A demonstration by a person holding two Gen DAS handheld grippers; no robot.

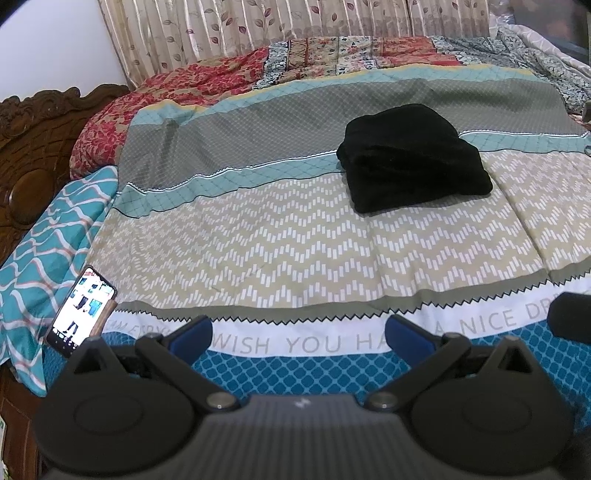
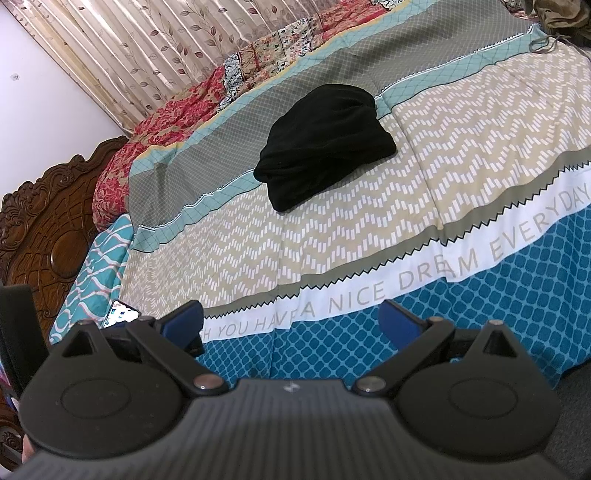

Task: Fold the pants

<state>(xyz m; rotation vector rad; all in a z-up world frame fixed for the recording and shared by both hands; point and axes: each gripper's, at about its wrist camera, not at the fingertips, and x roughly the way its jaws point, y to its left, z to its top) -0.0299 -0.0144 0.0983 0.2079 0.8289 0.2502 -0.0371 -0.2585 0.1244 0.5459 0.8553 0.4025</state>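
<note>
The black pants (image 1: 413, 157) lie folded into a compact bundle on the patterned bedspread (image 1: 280, 240), far from both grippers. They also show in the right wrist view (image 2: 325, 144). My left gripper (image 1: 301, 338) is open and empty, held over the near edge of the bed. My right gripper (image 2: 291, 323) is open and empty, also at the near edge, well short of the pants.
A lit phone (image 1: 81, 312) leans at the left near a teal wavy pillow (image 1: 48, 240). A carved wooden headboard (image 1: 33, 147) stands at the left. A red floral quilt (image 1: 166, 96) and curtains (image 1: 258, 26) lie behind.
</note>
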